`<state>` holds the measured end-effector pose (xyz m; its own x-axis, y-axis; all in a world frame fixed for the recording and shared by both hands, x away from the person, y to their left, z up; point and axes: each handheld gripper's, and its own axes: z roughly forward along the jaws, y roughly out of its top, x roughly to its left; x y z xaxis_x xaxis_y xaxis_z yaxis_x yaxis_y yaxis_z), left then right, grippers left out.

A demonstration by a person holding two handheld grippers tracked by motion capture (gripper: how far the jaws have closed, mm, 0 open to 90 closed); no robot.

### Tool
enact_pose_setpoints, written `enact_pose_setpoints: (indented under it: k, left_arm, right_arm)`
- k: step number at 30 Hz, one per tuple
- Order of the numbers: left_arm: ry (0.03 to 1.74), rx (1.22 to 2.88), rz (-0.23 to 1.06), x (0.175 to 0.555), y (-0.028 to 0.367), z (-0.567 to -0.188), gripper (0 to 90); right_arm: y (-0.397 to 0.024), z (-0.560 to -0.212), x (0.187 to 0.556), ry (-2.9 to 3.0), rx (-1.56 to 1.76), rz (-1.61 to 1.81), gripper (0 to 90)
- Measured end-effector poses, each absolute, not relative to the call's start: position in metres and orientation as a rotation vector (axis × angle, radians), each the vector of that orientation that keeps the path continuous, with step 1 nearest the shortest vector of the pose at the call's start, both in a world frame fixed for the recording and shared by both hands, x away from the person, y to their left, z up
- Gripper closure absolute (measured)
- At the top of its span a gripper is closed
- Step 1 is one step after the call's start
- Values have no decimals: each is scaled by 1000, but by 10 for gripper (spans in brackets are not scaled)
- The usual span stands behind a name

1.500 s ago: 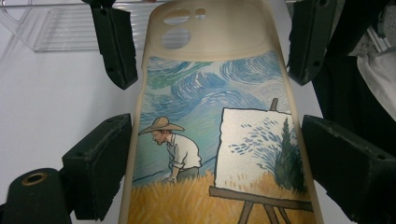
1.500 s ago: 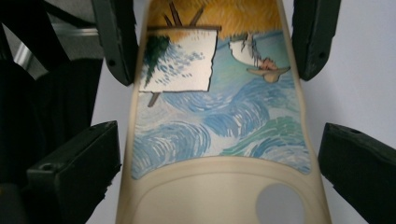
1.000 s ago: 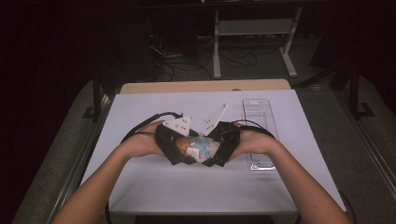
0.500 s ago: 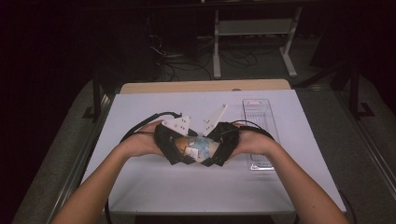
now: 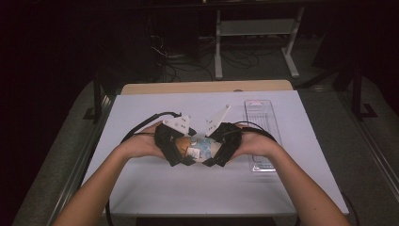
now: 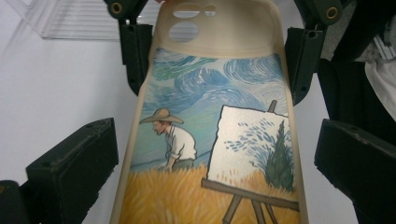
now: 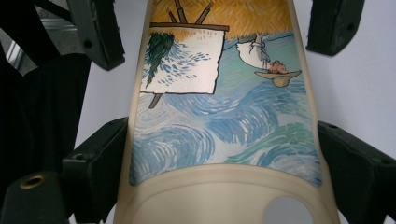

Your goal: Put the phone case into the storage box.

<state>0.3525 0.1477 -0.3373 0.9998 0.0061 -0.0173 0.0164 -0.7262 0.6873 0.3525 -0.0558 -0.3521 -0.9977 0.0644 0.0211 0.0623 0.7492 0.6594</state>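
Note:
A cream phone case (image 6: 210, 140) printed with a painter, an easel and a swirling blue sky hangs between both grippers above the white table (image 5: 188, 193). My left gripper (image 6: 215, 140) has just been opening; its jaws flank the case's wheat-field end with a gap on each side. My right gripper (image 7: 224, 144) is shut on the camera-cutout end of the phone case (image 7: 224, 116), pads pressing both edges. From above, the left gripper (image 5: 181, 151) and right gripper (image 5: 215, 151) face each other at the table's middle with the phone case (image 5: 201, 148) bridging them.
A clear plastic tray (image 5: 261, 123) lies just right of the right hand. A wooden strip (image 5: 207, 87) borders the table's far edge. Beyond it are a dark floor with cables and a white frame (image 5: 256, 28). Bare table surface lies toward the person.

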Motion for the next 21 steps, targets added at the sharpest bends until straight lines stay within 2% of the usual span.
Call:
enact_pose_setpoints:
  k: [4, 12, 21]
  left_arm:
    - [36, 2376, 2, 354, 153, -338, 0]
    - [209, 2315, 68, 355, 175, -343, 0]
    - [320, 2273, 135, 351, 195, -350, 0]
  right_arm:
    - [-59, -354, 353, 2935, 115, 1103, 103]
    - [-69, -358, 356, 2936, 192, 1096, 102]
    - [-81, -367, 359, 2918, 310, 1098, 102]
